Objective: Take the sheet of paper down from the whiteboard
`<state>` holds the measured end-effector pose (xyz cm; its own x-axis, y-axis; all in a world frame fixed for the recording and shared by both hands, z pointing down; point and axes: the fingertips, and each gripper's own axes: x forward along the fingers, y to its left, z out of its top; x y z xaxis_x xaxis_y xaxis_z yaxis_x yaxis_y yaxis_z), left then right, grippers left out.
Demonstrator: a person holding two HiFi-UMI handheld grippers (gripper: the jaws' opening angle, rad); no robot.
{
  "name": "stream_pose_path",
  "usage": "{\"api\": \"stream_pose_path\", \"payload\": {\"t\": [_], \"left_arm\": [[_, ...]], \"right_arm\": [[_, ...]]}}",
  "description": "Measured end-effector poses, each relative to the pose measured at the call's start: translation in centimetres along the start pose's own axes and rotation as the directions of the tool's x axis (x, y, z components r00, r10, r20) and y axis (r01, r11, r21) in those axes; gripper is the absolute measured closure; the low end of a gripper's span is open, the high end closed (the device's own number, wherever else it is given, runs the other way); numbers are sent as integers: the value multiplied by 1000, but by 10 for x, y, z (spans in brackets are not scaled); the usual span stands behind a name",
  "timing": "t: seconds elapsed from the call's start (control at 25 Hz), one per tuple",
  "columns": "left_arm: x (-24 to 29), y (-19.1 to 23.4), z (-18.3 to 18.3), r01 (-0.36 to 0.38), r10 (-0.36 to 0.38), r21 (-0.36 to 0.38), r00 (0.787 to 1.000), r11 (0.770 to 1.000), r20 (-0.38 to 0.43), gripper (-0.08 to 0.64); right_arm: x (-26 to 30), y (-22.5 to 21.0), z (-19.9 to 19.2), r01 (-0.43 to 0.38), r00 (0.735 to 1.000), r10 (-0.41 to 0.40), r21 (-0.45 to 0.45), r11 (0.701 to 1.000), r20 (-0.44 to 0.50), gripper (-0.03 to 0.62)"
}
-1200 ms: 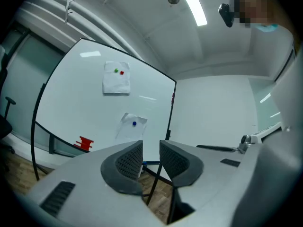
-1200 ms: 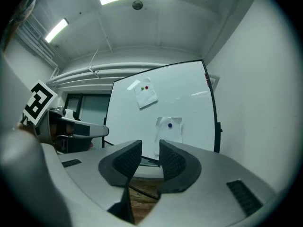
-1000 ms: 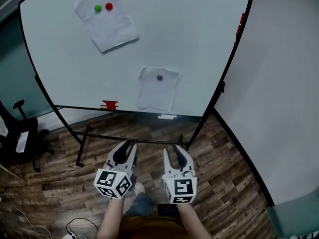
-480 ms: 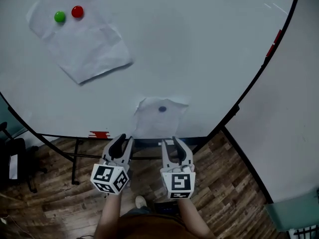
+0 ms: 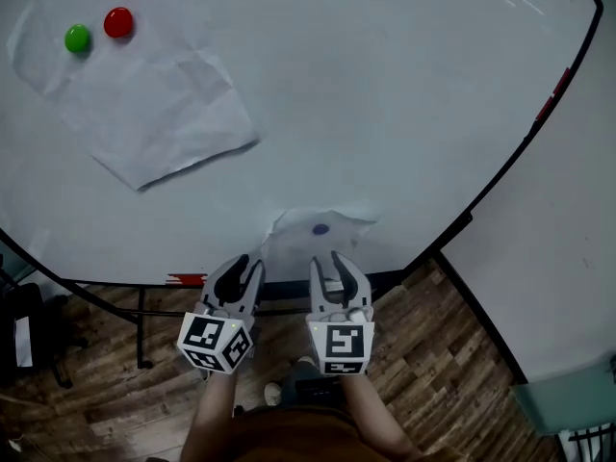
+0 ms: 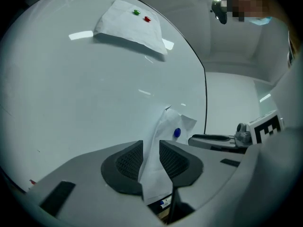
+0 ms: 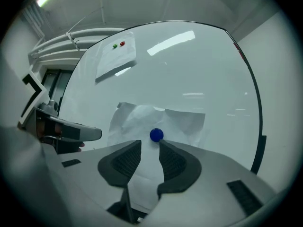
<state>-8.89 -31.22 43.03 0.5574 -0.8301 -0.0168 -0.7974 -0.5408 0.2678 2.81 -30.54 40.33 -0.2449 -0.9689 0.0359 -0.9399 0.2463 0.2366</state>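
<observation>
A small crumpled white sheet (image 5: 296, 241) hangs low on the whiteboard (image 5: 385, 114), pinned by a blue magnet (image 5: 320, 229). My left gripper (image 5: 245, 268) is level at the sheet's left edge. In the left gripper view that edge (image 6: 163, 126) runs through the gap between the jaws of the left gripper (image 6: 150, 148), and the pads stand apart from it. My right gripper (image 5: 327, 263) is open in front of the sheet (image 7: 184, 122). The blue magnet (image 7: 156, 135) sits just beyond the tips of the right gripper (image 7: 150, 145), centred on the gap.
A larger white sheet (image 5: 144, 104) hangs upper left under a green magnet (image 5: 78, 38) and a red magnet (image 5: 118, 22). The board's tray holds a red item (image 5: 188, 279). A black frame (image 5: 500, 186) edges the board on the right, next to a wall (image 5: 558, 258). Wooden floor (image 5: 433, 354) lies below.
The view has closed in on the board. Both grippers have moved forward from over the floor up to the small sheet, the left at its edge, the right below the blue magnet.
</observation>
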Motion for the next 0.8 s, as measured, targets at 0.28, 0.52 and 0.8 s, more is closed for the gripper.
{"api": "stream_pose_path", "payload": {"t": [0.28,0.52,0.8], "left_arm": [[18,-9,3,30,-30,17,1000,999,0,451],[27,-10,8,40,-41,32,999,999,28,451],[29,-6,13,28,-29,28,999,999,42,453]], "right_arm": [[21,-4,3,1,1000,-1,9,1000,17,462],[28,-10,11,20,998,-19,-13,1000,54,456],[39,-10,12,32,997,-30,-38,999,69,454]]}}
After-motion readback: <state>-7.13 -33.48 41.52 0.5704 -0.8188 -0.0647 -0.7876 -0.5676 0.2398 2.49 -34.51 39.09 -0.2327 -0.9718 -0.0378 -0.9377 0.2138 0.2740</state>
